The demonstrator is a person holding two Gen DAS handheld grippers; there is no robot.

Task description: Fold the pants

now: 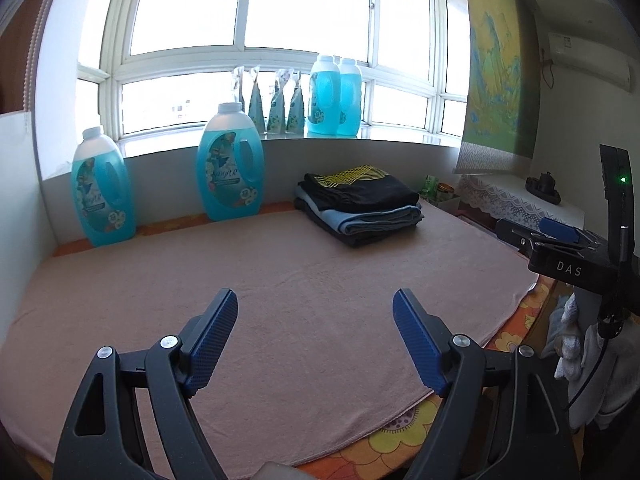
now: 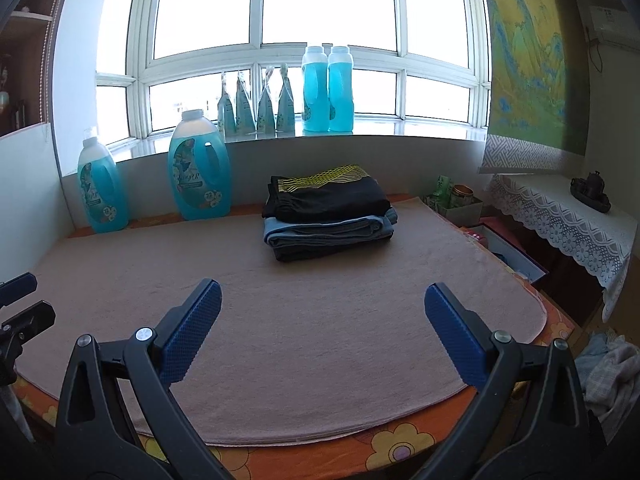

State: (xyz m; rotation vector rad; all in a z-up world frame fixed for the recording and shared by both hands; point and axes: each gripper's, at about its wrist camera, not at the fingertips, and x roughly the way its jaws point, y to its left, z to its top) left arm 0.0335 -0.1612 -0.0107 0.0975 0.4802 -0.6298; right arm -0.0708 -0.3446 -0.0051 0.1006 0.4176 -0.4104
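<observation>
Both the left gripper (image 1: 315,308) and right gripper (image 2: 323,300) hang spread and empty over the bare pink towel (image 2: 320,360). The folded pants (image 2: 328,216) sit stacked at twelve o'clock. Fetching the next pair likely comes next, gripped at the waistband. "DAS" is legible on the right gripper's body.

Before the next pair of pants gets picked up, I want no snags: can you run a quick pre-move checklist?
1. Left gripper open and empty: ok.
2. Right gripper open and empty: ok.
3. Pink towel bare in front of both grippers: ok.
4. Folded stack tidy, at the far side: ok.
5. Detergent bottles upright, off the towel: ok.
6. Next pants to fold: cannot tell; only a crumpled cloth heap beside the table.
</observation>
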